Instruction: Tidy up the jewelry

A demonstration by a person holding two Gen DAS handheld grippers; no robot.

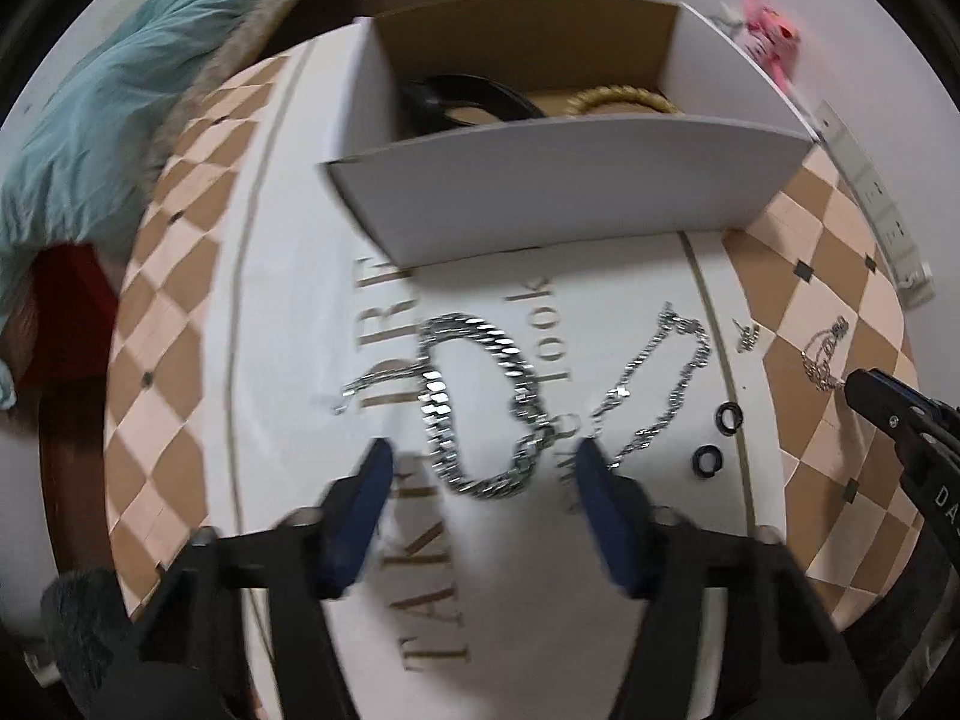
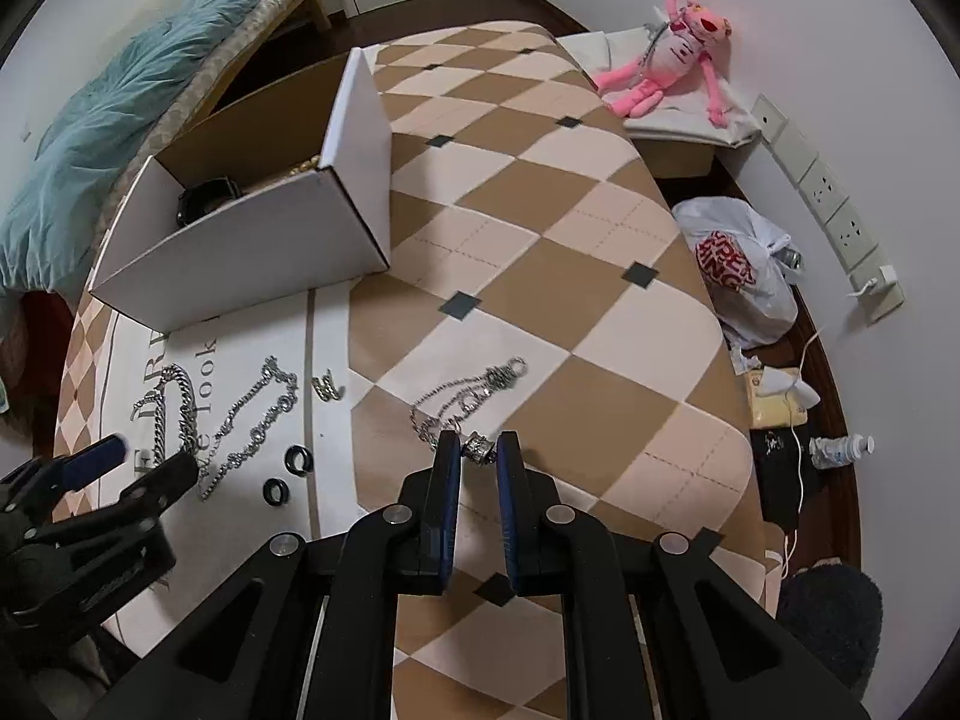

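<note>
Right gripper point(image 2: 478, 450), angled steeply down, clamps a silver pendant point(image 2: 478, 447); left gripper point(image 1: 480, 468) half-open over chunky chain point(image 1: 480, 396), blurred.

tan-and-cream checked cloth point(image 2: 540, 276), silver chains point(image 1: 480, 402)

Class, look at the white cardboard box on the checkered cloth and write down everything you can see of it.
The white cardboard box is open at the top, white outside and plain brown inside, with straight folded walls. It stands upright on the checkered cloth, its near edge over the cloth's lettered white panel. Inside lie a black band and a gold beaded piece. Neither gripper touches it.
</note>
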